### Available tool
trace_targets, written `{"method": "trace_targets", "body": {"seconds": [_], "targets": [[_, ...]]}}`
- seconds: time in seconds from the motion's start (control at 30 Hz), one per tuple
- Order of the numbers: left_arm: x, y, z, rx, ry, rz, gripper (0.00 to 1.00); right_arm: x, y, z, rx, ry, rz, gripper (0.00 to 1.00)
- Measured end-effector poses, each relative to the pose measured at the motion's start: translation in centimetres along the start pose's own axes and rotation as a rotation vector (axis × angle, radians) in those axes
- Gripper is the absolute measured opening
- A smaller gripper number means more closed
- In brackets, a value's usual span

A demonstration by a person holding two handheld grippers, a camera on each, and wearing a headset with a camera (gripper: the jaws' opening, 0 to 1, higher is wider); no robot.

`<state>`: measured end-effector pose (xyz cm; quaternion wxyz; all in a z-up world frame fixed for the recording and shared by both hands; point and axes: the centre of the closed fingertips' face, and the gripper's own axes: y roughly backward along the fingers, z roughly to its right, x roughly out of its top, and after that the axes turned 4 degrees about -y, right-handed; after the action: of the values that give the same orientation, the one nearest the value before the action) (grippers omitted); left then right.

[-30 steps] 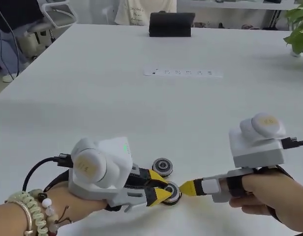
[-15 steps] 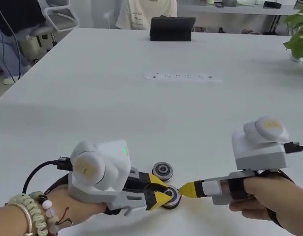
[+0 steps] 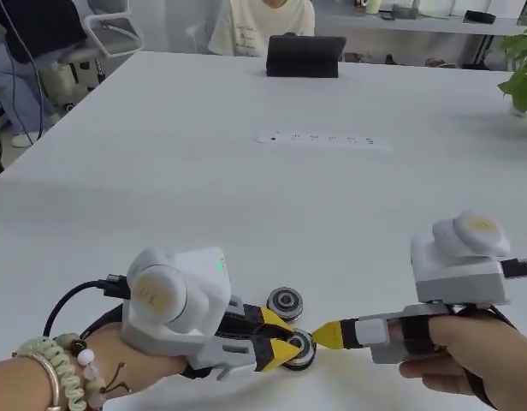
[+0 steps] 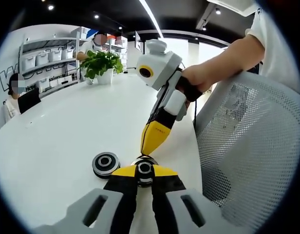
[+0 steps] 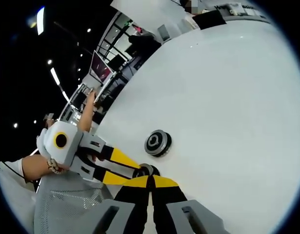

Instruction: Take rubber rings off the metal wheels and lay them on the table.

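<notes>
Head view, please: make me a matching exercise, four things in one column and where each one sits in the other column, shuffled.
Things:
1. near wheel
2. second wheel
3. power strip
4. potted plant

Places:
A. far off, at the right edge of the view
B. lying flat, well beyond both wheels
C. between the left tongs and the tip of the right tongs
D. lying free, just beyond the tongs

Pairs: 1-C, 2-D, 3-B, 4-A
</notes>
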<state>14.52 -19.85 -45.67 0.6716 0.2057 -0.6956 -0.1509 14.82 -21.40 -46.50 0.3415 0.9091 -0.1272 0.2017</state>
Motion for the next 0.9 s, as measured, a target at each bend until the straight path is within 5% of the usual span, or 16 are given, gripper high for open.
{"method": "trace_targets", "body": {"seconds": [0.1, 0.2, 0.23, 0.33, 0.37, 0.53, 0.7, 0.9], "targets": [[0.0, 0.0, 0.0, 0.0, 0.002, 0.001, 0.05, 0.0, 0.0, 0.0, 0.004, -0.002, 0.0, 0.0], [0.0, 0.0, 0.0, 0.0, 0.004, 0.003, 0.05, 1.6, 0.3, -2.9, 0.164, -0.083, 0.072, 0.0], [0.0, 0.0, 0.0, 0.001, 0.004, 0.003, 0.05, 2.3, 0.4, -2.1, 0.107, -0.074, 0.105, 0.0], [0.0, 0.0, 0.0, 0.002, 0.005, 0.005, 0.05, 2.4, 0.6, -1.6, 0.076, -0.011, 0.102, 0.0], [0.0, 0.0, 0.0, 0.002, 0.007, 0.006, 0.05, 2.3, 0.7, -0.3, 0.015, 0.026, 0.096, 0.0], [0.0, 0.0, 0.1, 0.003, 0.002, 0.004, 0.05, 0.8, 0.7, 3.4, -0.176, 0.237, -0.011, 0.0], [0.0, 0.0, 0.1, 0.002, 0.0, 0.005, 0.05, -0.3, -0.1, 2.4, -0.146, 0.352, -0.076, 0.0], [0.0, 0.0, 0.1, 0.001, -0.002, 0.005, 0.05, -1.1, -0.4, 1.5, -0.136, 0.561, -0.137, 0.17]]}}
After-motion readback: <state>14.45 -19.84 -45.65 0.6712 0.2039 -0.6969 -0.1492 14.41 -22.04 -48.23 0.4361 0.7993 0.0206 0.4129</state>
